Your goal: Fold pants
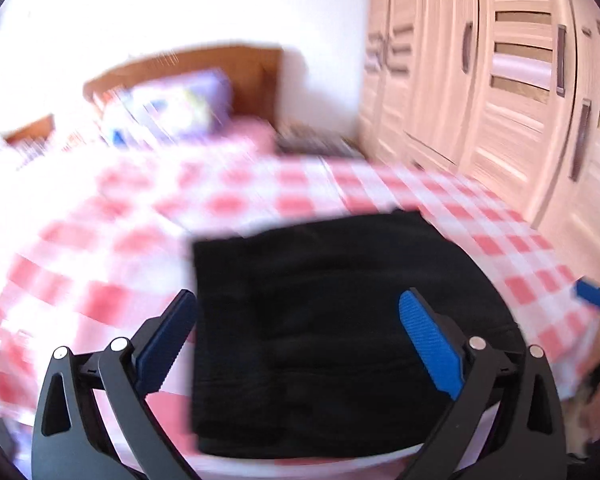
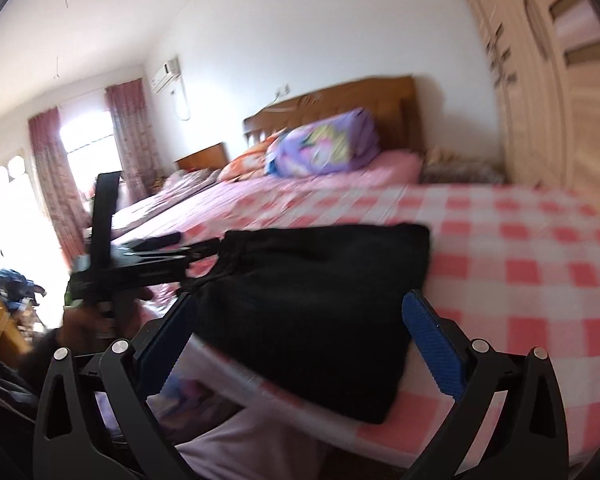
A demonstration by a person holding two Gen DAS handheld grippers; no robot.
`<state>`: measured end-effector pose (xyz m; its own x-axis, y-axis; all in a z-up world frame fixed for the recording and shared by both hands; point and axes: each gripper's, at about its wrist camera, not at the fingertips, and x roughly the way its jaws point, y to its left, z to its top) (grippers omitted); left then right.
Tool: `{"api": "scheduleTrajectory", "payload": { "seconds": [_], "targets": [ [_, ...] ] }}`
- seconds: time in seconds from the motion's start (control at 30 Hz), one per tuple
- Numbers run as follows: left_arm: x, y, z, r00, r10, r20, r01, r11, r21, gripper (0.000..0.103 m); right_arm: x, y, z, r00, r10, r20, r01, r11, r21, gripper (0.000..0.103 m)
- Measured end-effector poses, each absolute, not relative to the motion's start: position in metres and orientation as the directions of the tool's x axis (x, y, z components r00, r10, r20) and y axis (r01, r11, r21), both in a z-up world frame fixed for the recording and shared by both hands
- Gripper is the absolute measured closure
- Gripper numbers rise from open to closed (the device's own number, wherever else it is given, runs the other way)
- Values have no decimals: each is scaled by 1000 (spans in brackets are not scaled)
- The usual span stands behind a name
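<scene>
The black pants [image 1: 320, 328] lie folded into a thick rectangle on the red-and-white checked bedsheet [image 1: 140, 216], near the bed's front edge. My left gripper [image 1: 296, 344] is open and empty, its blue pads spread wide just above the near part of the pants. In the right wrist view the pants [image 2: 312, 312] lie at the bed's corner. My right gripper [image 2: 296, 344] is open and empty, its jaws spread in front of the folded bundle. The left gripper also shows in the right wrist view [image 2: 204, 248], at the pants' left edge. Both views are blurred by motion.
A purple bundle of bedding [image 2: 324, 144] and an orange pillow [image 2: 248, 164] lie at the wooden headboard [image 2: 340, 104]. A pale wardrobe [image 1: 500, 92] stands along the bed's right side. The checked sheet [image 2: 520, 264] stretches to the right of the pants. Curtained windows [image 2: 84, 140] are at far left.
</scene>
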<state>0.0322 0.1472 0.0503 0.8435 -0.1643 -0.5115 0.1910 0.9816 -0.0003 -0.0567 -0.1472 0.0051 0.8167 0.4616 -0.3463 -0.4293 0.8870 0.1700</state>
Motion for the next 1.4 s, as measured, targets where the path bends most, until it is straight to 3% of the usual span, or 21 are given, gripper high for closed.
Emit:
{"api": "scheduleTrajectory", "payload": {
  "seconds": [0.1,0.2,0.33,0.43,0.7,0.9,1.4],
  "targets": [
    [13,147,67,897,-54,-438,103,991,87,2,-66,-133,2,880,362,-308,-357,931,74,4],
    [2,137,75,914,89,-397,-24,986,164,2,-65,-121,-7,896,291,-336,-308,951,1,4],
    [-20,123,69,914,173,-368,-130,982,137,2,-67,-115,-22,886,242,-396,-283,958,-47,4],
    [-39,113,62,921,173,-350,-132,982,138,2,-71,-124,-26,877,249,-411,-272,962,1,4],
    [-50,101,45,883,58,-465,-26,997,75,2,-81,-130,-29,864,280,-419,-299,954,20,4],
    [-59,94,48,898,64,-435,-21,994,104,2,-82,-125,-29,864,286,-415,-314,950,3,4],
    [-51,94,40,874,45,-484,-1,996,90,2,-82,-127,-29,861,279,-424,-309,951,-1,4]
  ]
}}
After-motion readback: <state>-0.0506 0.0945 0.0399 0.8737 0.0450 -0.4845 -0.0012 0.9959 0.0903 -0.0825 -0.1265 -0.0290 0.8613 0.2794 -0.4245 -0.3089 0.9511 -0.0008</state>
